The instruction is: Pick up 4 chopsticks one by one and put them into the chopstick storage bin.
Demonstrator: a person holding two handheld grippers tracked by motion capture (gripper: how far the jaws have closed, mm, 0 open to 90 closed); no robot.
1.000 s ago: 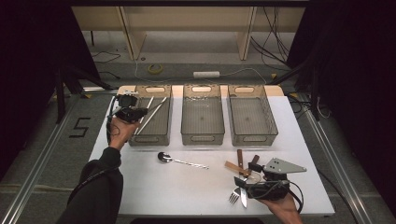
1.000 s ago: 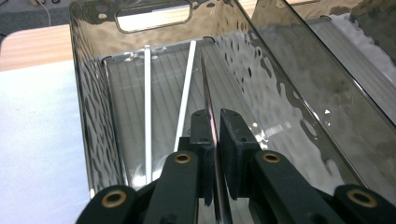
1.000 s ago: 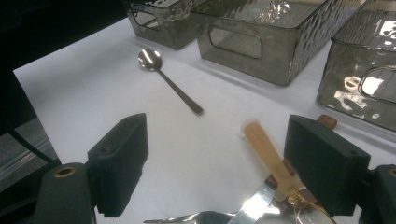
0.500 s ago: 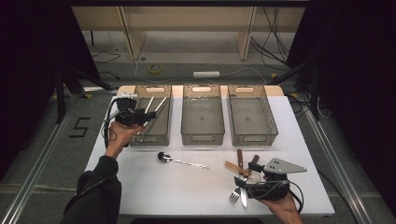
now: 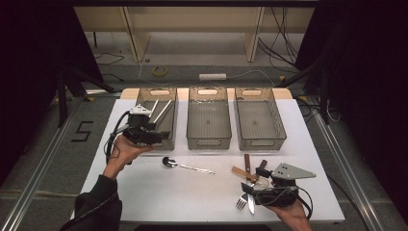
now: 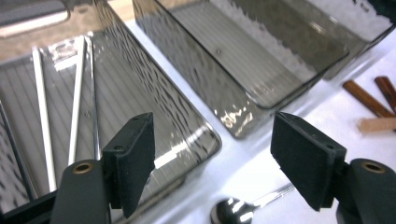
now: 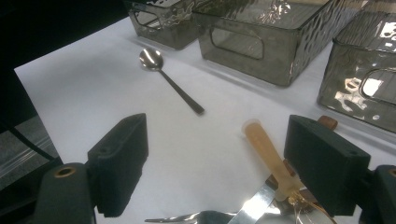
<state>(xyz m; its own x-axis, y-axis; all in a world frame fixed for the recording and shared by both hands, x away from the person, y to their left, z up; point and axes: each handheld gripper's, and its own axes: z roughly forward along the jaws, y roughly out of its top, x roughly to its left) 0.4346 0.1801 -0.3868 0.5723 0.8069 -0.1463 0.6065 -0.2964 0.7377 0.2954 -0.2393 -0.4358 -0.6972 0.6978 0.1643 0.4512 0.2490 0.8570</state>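
Has just been opening the left gripper (image 5: 162,136): jaws now wide apart, with nothing between them. Against one second ago, has brought it from the far left part of the left bin (image 5: 158,90) toward the near end of that bin. Has left thin metal sticks (image 5: 161,111) lying inside this bin, so probably one piece just sorted and let go. Keeps the right gripper (image 5: 248,188) in the same place at the near right corner of the bench (image 5: 192,202), also wide and empty, above the fork (image 5: 240,202) and the knife (image 5: 251,206). Still to sort: the spoon (image 5: 185,166), flat on the bench just before the left bin. Probably the next thing to take.
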